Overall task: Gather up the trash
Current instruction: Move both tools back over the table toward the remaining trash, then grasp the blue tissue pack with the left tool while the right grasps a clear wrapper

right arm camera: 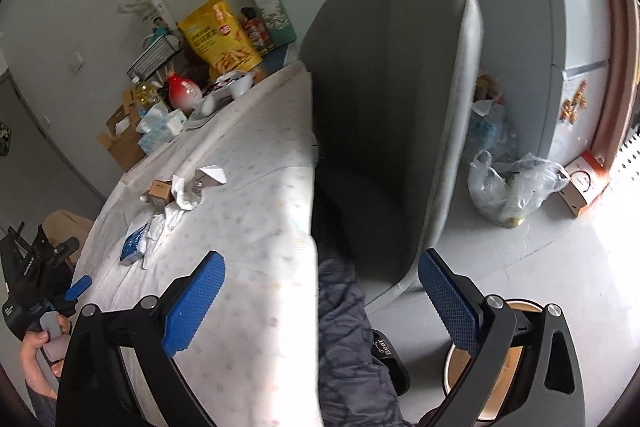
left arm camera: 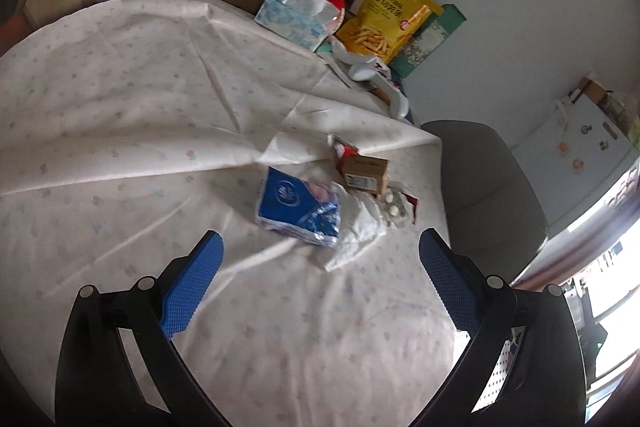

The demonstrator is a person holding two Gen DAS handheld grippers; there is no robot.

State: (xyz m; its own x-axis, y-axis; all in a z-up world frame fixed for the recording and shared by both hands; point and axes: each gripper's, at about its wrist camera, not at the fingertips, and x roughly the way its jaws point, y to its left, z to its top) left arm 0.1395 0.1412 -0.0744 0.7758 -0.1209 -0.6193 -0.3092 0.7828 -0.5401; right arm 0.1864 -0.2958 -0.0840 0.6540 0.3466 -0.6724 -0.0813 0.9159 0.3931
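left gripper (left arm camera: 320,259) jaws wide | blue packet (left arm camera: 298,205) ahead | grey chair (left arm camera: 484,187) beside table (left arm camera: 120,87)

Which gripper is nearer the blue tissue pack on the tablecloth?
Left. The left gripper hangs open just short of the blue tissue pack, aimed at it. The right gripper, open and empty, is off the table's edge by the grey chair, farther away.

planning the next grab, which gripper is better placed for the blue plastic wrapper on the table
Left. The left gripper is open and faces the blue plastic wrapper just ahead on the tablecloth. The right gripper, also open, hangs over the table edge toward the grey chair.
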